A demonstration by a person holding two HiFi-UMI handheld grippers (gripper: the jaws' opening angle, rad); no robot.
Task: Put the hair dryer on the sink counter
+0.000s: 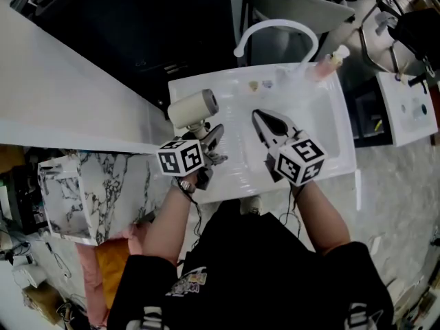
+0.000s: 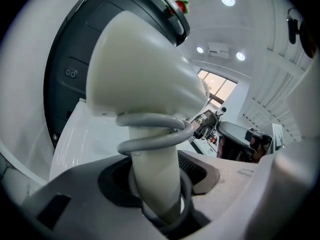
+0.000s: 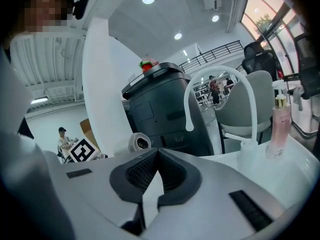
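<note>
Left gripper (image 1: 210, 140) is clamping the dryer (image 1: 193, 107) by its handle (image 2: 152, 179). The jaws are sitting partway apart with the pads pressing the handle from both sides. The cord (image 2: 150, 134) is looping round the handle just above the jaws, and another turn is sitting down between them with the handle.

The dryer is hanging over the left edge of the counter (image 1: 344, 158), near its back left corner. The barrel is lying roughly level with its open end facing toward the basin, and the handle is running down into the gripper. Can't tell whether the dryer is touching the counter; the head view is only showing it from above.

Right gripper (image 1: 261, 120) is holding nothing. Its jaws are meeting at the tips with nothing between them. It's hovering over the middle of the basin, to the right of the dryer and apart from it. In the right gripper view the dryer's round end is showing just left of the jaws.

The faucet (image 1: 275, 27), a white arch, is standing at the back of the counter. The pink bottle (image 3: 279, 124) is standing upright just right of the faucet's base. The marble box (image 1: 89, 184) is sitting off the counter on the person's left. A dark cabinet (image 3: 160, 109) is standing behind the counter.
</note>
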